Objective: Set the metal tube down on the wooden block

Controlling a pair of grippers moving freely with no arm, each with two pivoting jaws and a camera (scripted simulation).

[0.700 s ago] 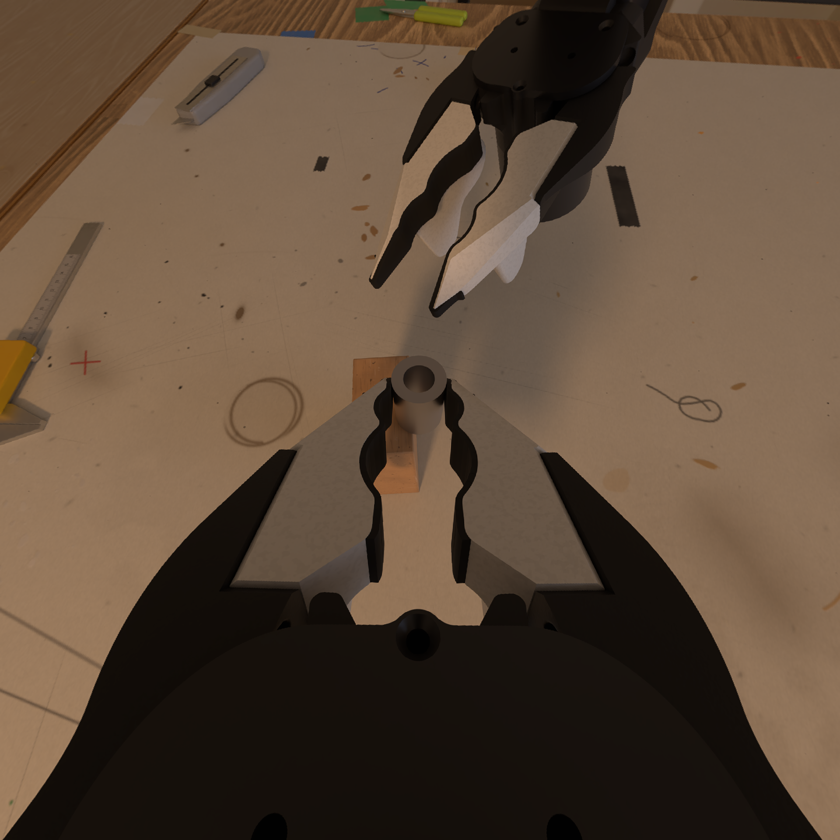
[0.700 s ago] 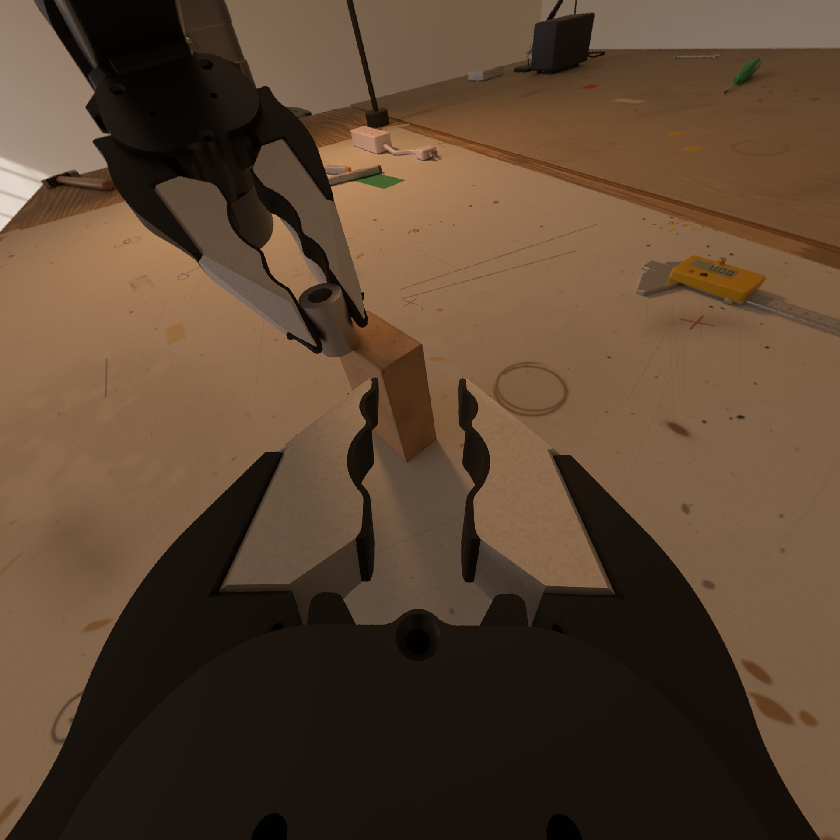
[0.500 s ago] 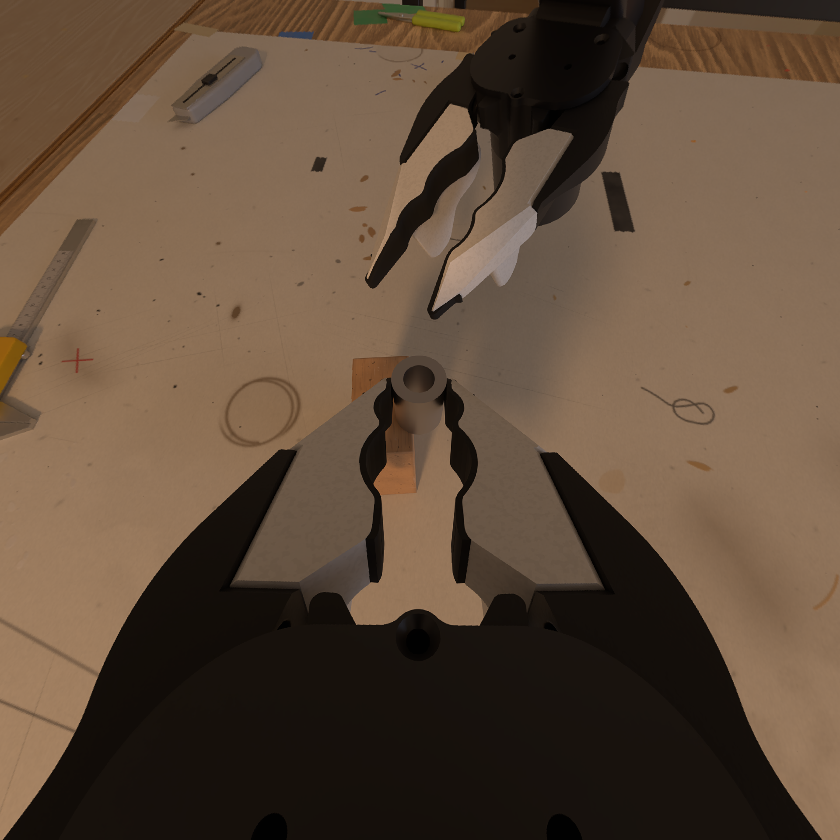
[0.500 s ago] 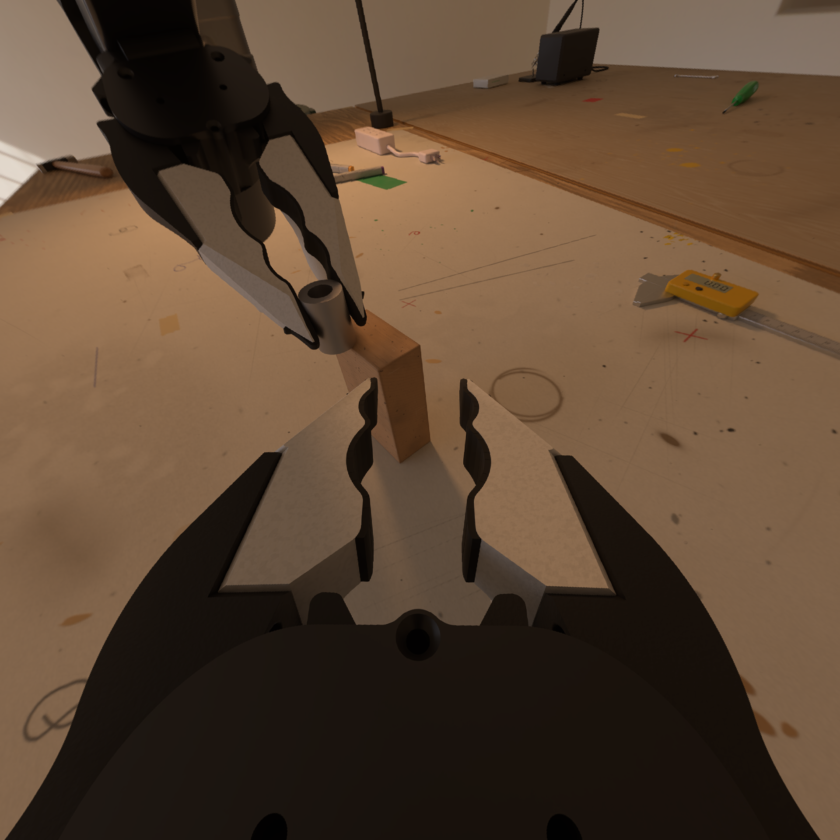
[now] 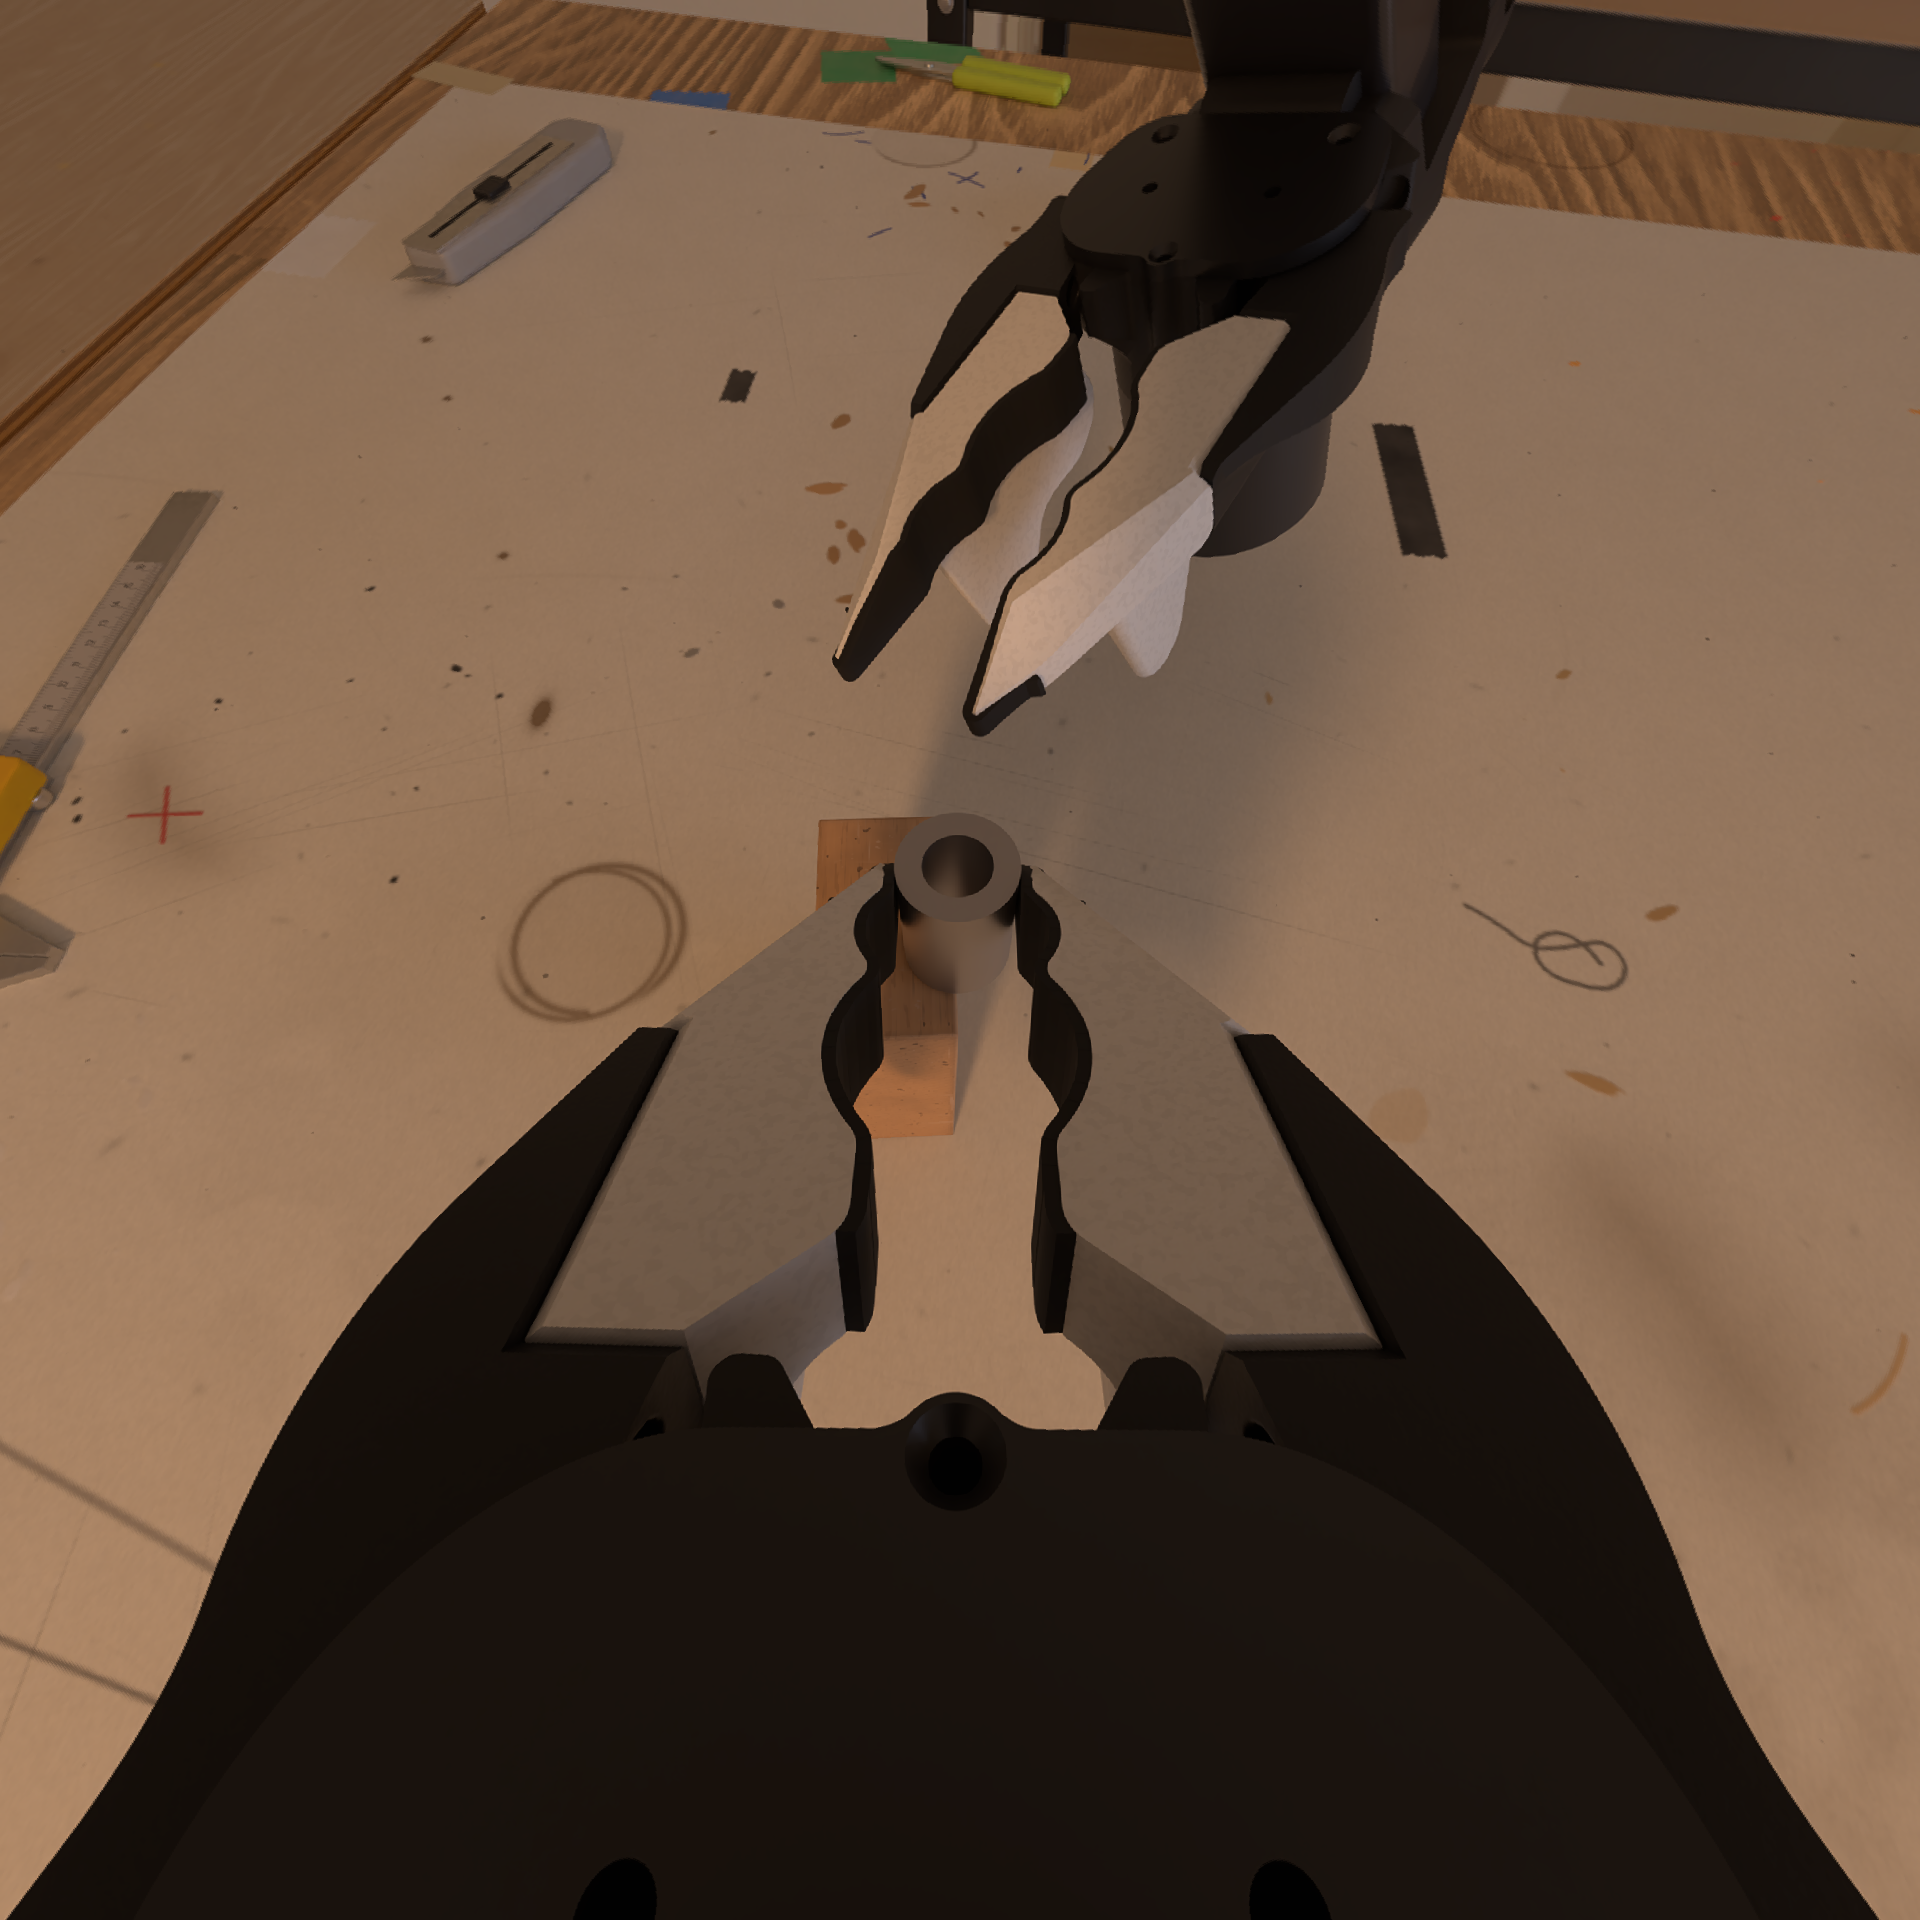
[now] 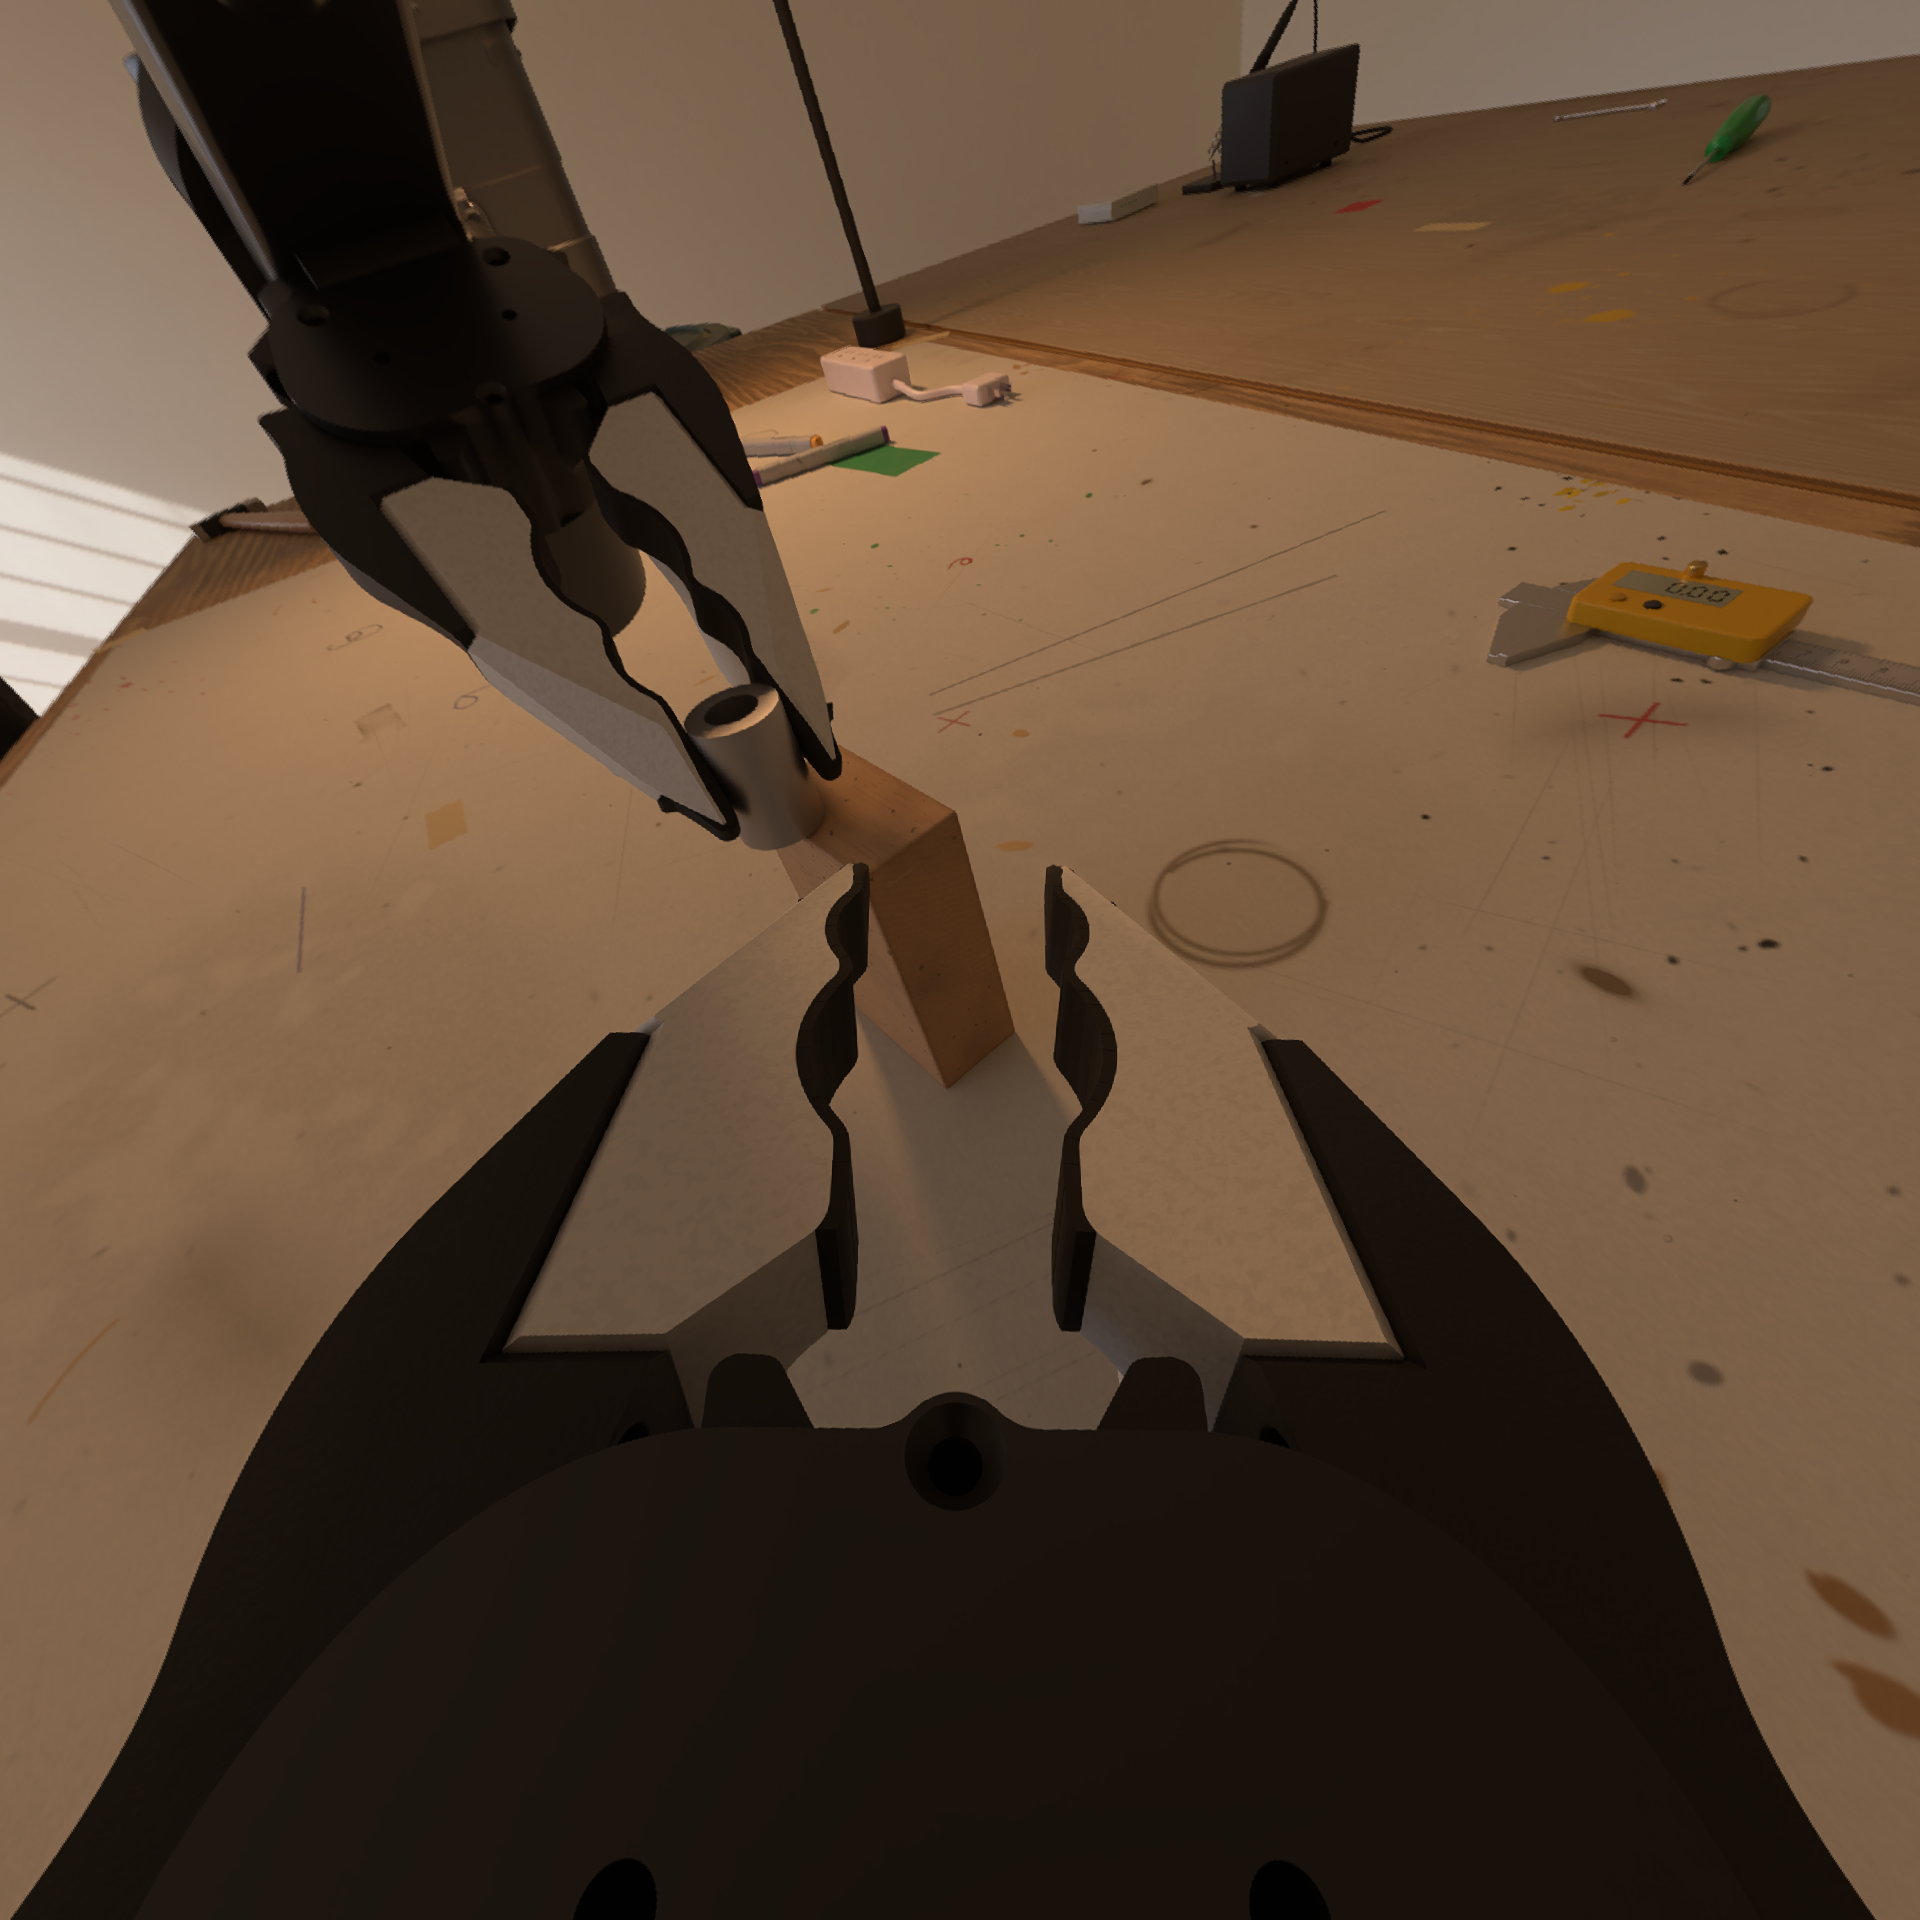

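My left gripper [image 5: 956, 883] is shut on the grey metal tube [image 5: 954, 940], which stands upright between the fingertips. The tube's lower end is at the top of the wooden block [image 5: 906, 1086], near its far end as that view shows it. In the right wrist view the tube [image 6: 764, 774] sits at the block's [image 6: 935, 935] end away from me, still held by the left gripper [image 6: 771, 792]. My right gripper [image 6: 951, 883] is open and empty, its tips on either side of the block's near end. It also shows in the left wrist view [image 5: 914, 698], hovering beyond the block.
A grey utility knife [image 5: 509, 197] lies far left. A yellow caliper [image 6: 1688, 613] lies to the right of the block in the right wrist view. A white adapter [image 6: 862, 374], markers [image 6: 821, 452] and a black pole's foot [image 6: 878, 322] are at the mat's far edge.
My right gripper has tilted and shifted slightly, staying open. My left gripper keeps the tube on the block, almost unmoved.
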